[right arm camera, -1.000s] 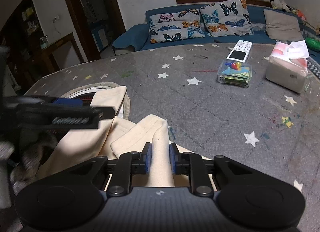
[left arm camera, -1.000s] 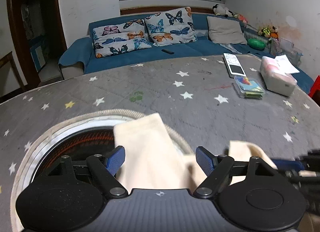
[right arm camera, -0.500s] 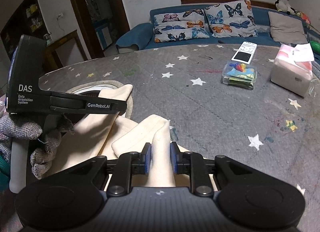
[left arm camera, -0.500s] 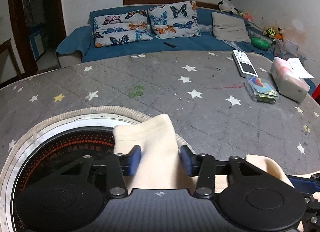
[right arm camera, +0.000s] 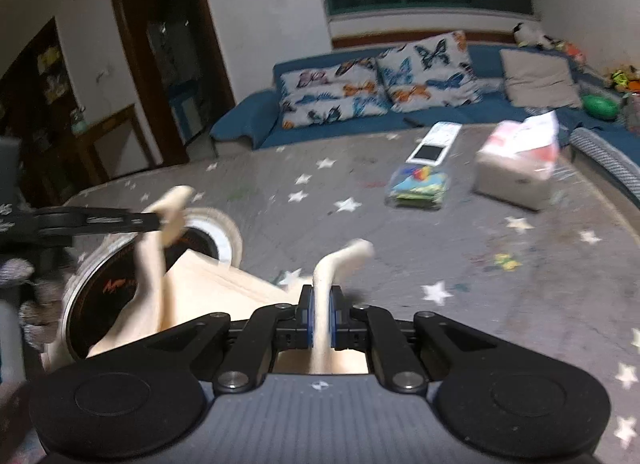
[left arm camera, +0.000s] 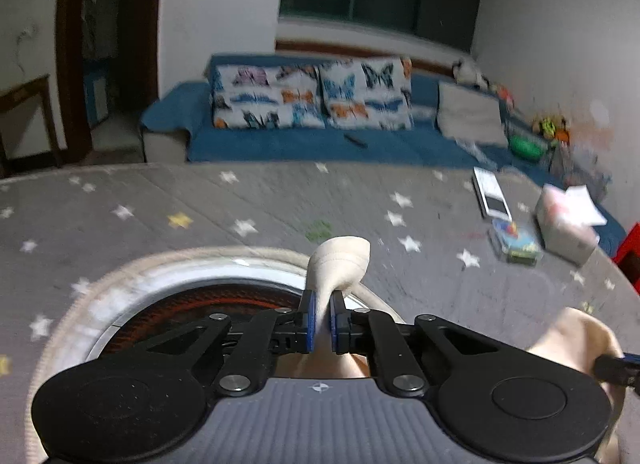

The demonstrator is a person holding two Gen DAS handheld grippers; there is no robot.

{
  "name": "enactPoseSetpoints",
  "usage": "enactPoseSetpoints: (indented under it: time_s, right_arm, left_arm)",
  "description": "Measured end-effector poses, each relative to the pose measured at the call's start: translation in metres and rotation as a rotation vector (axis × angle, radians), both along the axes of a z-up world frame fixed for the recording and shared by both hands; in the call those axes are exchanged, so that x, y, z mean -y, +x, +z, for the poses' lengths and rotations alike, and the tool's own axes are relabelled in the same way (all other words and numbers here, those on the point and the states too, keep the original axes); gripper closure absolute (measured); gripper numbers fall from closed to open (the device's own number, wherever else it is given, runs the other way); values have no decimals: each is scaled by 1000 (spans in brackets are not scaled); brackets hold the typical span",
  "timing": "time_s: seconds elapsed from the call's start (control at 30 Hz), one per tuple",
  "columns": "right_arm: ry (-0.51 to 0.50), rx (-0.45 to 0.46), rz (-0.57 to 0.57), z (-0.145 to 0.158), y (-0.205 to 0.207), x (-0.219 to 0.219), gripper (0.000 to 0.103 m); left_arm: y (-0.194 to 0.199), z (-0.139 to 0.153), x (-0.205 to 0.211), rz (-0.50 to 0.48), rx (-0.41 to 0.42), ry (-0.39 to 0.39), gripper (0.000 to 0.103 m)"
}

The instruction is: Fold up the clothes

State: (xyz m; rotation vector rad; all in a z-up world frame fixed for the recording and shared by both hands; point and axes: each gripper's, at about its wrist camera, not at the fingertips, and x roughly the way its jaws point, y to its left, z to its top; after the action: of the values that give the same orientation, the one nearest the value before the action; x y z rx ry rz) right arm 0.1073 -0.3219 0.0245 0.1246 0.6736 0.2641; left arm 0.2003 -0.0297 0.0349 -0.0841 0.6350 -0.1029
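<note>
A home living room: blue sofa [left arm camera: 320, 145] with butterfly cushions [left arm camera: 312, 97], soft toys [right arm camera: 530, 33], star-patterned mat [right arm camera: 440, 232].

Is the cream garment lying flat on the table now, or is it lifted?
Lifted, at least partly. The left tongs and the right tongs each pinch a bunched edge of the cream garment, which hangs between them.

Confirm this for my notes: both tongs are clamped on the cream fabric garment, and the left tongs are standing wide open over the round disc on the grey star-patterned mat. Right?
Not quite. The left tongs are not wide open: the left wrist view shows their blue pads closed on a bunched fold of the cream fabric garment. The rest holds: the right tongs also pinch it, above the grey star-patterned mat.
</note>
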Motion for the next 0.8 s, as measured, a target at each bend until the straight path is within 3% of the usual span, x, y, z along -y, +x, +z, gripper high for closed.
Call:
enactPoseSetpoints:
  time_s: [0.53,0.63,0.8]
  right_arm:
    - [29,105,-265,27,-111,100,97]
    - [28,123,-313,29,-132,114,97]
    - [32,69,-334,16,-154,126,94]
  left_arm:
    - [-136,39,-116,226,141,-56,95]
    - [-162,37,-137,281,136,-65,95]
    - [-200,22,-160,335,99,-50,95]
